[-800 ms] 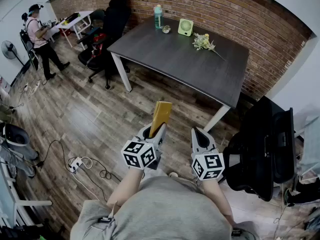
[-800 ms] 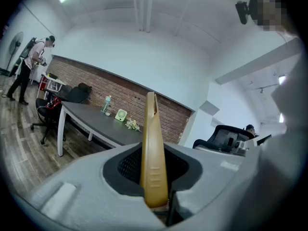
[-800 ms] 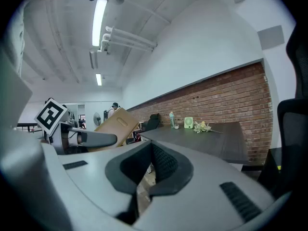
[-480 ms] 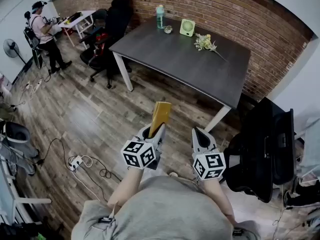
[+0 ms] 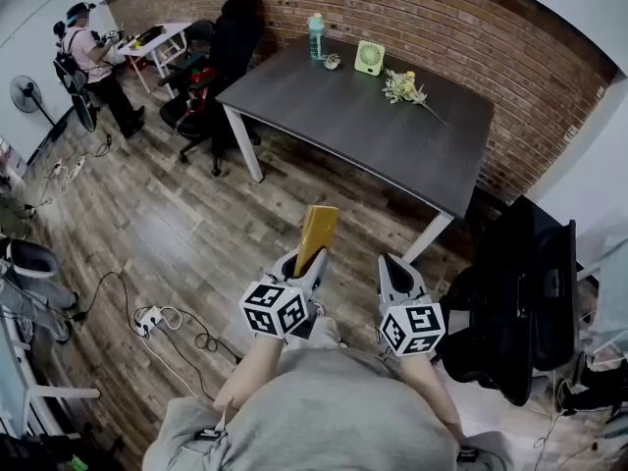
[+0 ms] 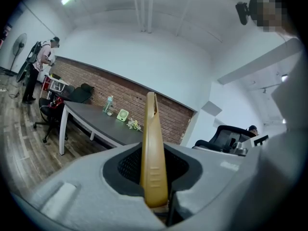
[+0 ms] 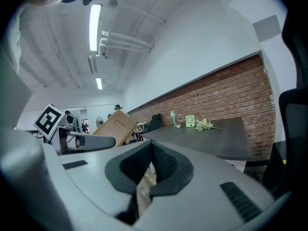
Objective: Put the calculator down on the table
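A yellow-gold calculator [image 5: 316, 234] stands edge-on between the jaws of my left gripper [image 5: 302, 263], which is shut on its lower end. In the left gripper view the calculator [image 6: 153, 153] rises upright from the gripper [image 6: 154, 177]. My right gripper [image 5: 396, 271] is beside it with its jaws shut and nothing held; in its own view the right gripper [image 7: 144, 177] shows the calculator [image 7: 114, 125] at left. Both are over the wooden floor, short of the dark grey table [image 5: 334, 116], which shows as the table [image 6: 96, 117] and the table [image 7: 216, 138] in the gripper views.
On the table's far edge stand a green bottle [image 5: 316, 35], a small green fan [image 5: 369, 55] and flowers [image 5: 404, 86]. Black office chairs [image 5: 211, 67] are left of the table, another chair [image 5: 520, 302] at my right. A person [image 5: 93, 62] stands far left; cables [image 5: 162, 322] lie on the floor.
The whole view has shifted slightly as I move toward the table. The person at far left has walked further back. The grip on the calculator is unchanged.
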Motion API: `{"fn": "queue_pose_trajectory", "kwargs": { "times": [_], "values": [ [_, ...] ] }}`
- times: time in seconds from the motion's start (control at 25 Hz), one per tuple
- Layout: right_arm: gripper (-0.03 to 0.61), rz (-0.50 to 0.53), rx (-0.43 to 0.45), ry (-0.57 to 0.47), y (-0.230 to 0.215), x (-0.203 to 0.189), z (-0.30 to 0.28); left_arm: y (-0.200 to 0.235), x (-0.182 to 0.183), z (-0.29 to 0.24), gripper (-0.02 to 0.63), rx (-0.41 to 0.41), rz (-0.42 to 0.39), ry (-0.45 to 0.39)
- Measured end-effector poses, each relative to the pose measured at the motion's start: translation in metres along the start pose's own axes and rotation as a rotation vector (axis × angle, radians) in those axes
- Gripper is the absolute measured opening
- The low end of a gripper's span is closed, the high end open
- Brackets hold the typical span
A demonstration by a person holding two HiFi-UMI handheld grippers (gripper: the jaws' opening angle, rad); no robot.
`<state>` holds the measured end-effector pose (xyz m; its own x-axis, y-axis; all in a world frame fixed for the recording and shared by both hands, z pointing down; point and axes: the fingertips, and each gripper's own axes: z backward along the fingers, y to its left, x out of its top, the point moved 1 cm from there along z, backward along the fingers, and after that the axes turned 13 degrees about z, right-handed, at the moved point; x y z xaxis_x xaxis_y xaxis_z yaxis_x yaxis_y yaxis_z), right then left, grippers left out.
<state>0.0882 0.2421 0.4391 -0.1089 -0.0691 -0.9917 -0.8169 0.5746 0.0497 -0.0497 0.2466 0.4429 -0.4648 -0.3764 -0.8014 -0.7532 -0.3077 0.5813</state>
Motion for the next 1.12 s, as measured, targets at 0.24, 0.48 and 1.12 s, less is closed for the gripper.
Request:
{"fn": "queue_pose_trajectory", "kwargs": {
  "times": [0.24,0.48,1.12],
  "values": [
    [0.002,-0.006,0.014,-0.006,-0.007,0.002,-0.01,-0.004,0.002,-0.013,0.089,-0.016,-0.024,0.003],
    [0.002,0.001,0.016,-0.003,-0.02,0.0,-0.027,0.004,0.009,-0.036,0.089,-0.013,-0.018,-0.004],
    [0.002,0.031,-0.004,0.006,-0.089,0.005,-0.134,0.057,0.052,-0.149,0.089,-0.006,-0.014,0.007]
  ]
}}
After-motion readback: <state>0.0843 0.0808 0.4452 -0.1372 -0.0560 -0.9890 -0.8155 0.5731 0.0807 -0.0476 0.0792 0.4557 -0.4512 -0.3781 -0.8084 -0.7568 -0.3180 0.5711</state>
